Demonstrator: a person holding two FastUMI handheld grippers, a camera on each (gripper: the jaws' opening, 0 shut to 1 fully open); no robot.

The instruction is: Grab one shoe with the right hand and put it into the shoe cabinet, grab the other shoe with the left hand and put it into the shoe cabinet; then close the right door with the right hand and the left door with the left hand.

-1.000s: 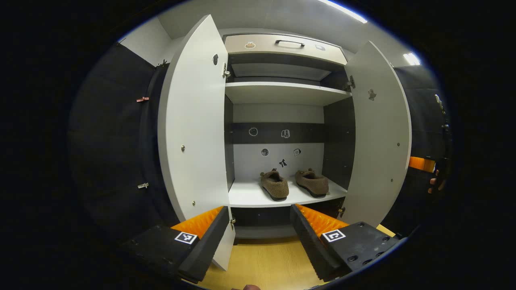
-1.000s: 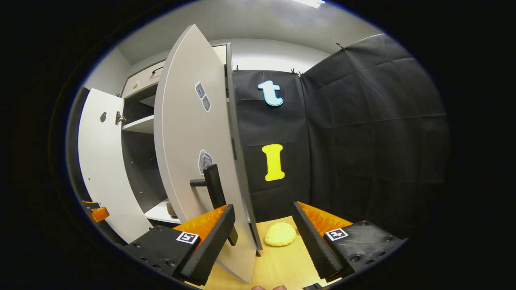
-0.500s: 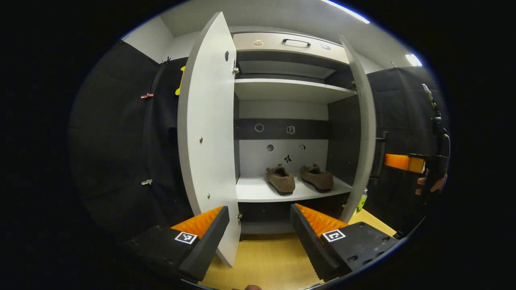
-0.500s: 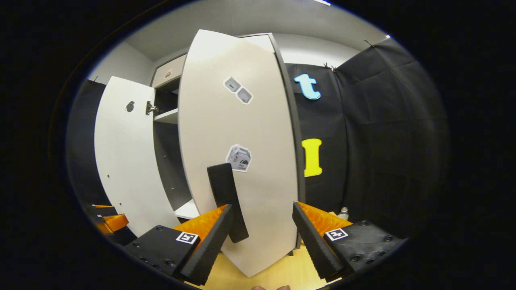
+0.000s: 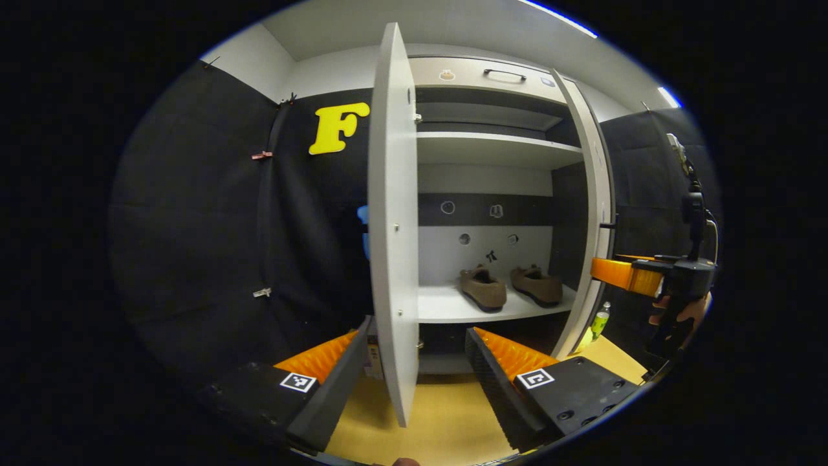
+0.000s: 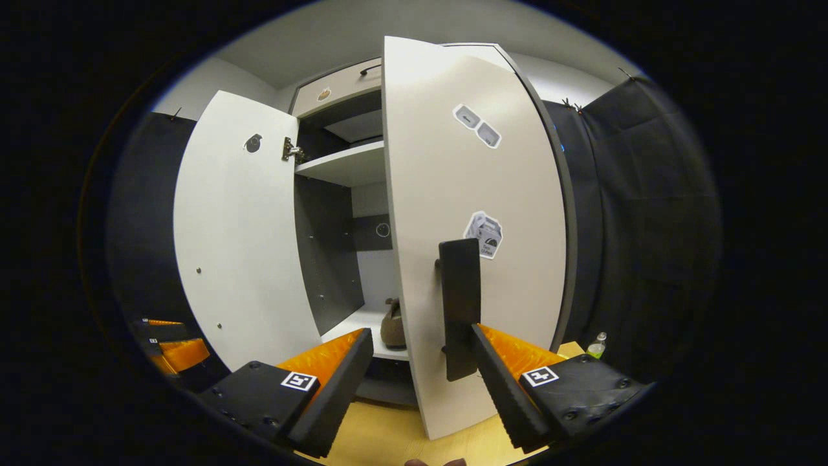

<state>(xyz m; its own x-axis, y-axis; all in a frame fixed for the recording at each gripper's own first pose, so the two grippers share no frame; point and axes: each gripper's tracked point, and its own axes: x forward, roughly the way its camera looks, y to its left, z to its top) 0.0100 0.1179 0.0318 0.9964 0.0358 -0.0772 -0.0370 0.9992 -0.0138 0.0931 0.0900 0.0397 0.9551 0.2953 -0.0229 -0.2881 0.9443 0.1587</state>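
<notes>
Both shoes are seen in the left gripper view resting side by side on the lower shelf (image 5: 453, 309) of the shoe cabinet (image 5: 491, 84): the left shoe (image 5: 483, 289) and the right shoe (image 5: 537, 285), near each other but apart. The left tool (image 5: 414, 369) is held with its fingers spread wide and empty, and the edge of the left door (image 5: 392, 226) stands between them, seen nearly edge-on; whether either finger touches the door cannot be told. Further off in the same view, the right door (image 5: 595, 213) is seen partly swung in, with the other tool (image 5: 631, 275) and the hand (image 5: 676, 314) that holds it just beside its outer face. In the right gripper view, the right tool (image 6: 420, 369) is likewise held wide open and holds nothing; the right door (image 6: 479, 246) fills the space ahead of it, and the door's dark handle (image 6: 459, 304) is seen just above the right-hand finger, possibly touching it. One shoe (image 6: 392, 325) is glimpsed through the gap between the doors, on the shelf. A small green bottle (image 6: 596, 345) stands on the yellow wooden floor (image 6: 388, 440) beside the cabinet. The left door (image 6: 239, 233) is seen wide open.
</notes>
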